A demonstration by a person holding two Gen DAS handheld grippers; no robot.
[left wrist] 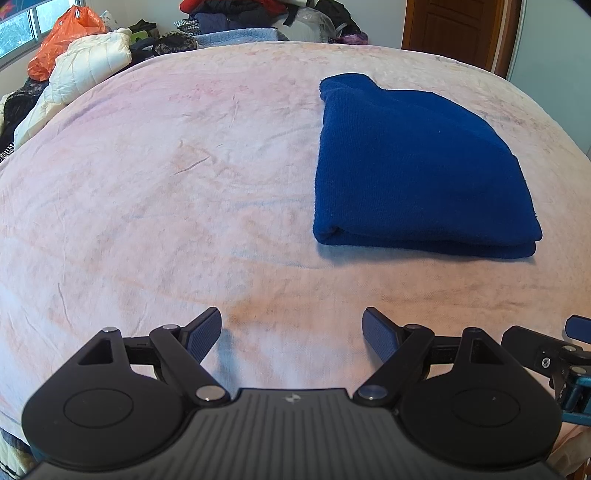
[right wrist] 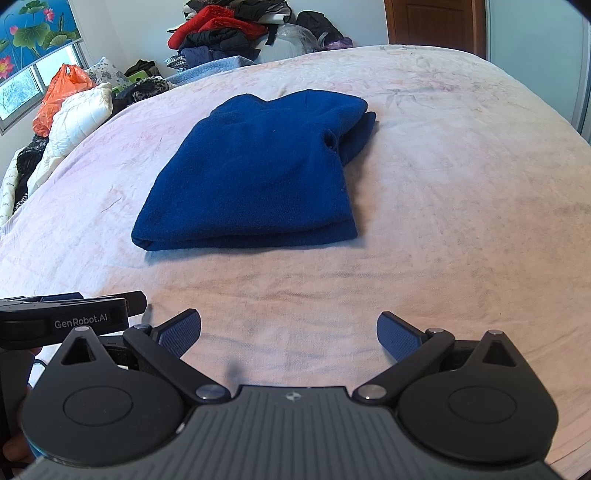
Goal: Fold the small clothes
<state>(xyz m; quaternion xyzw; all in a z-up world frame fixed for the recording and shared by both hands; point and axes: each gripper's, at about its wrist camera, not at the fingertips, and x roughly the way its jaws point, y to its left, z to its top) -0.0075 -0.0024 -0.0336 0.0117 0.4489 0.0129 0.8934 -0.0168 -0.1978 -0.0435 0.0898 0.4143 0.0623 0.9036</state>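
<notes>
A dark blue knitted garment [left wrist: 417,173] lies folded flat on the pale pink bedspread [left wrist: 166,184], ahead and to the right in the left wrist view. In the right wrist view the same blue garment [right wrist: 258,173] lies ahead, slightly left, on the bedspread [right wrist: 461,184]. My left gripper [left wrist: 291,332] is open over bare bedspread, well short of the garment, nothing between its fingers. My right gripper [right wrist: 290,334] is open too, also short of the garment and holding nothing. The right gripper's tip [left wrist: 576,325] shows at the left view's right edge, and the left gripper's body [right wrist: 66,321] at the right view's left edge.
Beyond the bed's far edge lies a heap of clothes [right wrist: 236,33]. At the far left sit an orange plastic bag [left wrist: 66,40] and a white quilted jacket [left wrist: 85,70]. A wooden door [left wrist: 458,33] stands at the back right, a window [right wrist: 22,88] at the left.
</notes>
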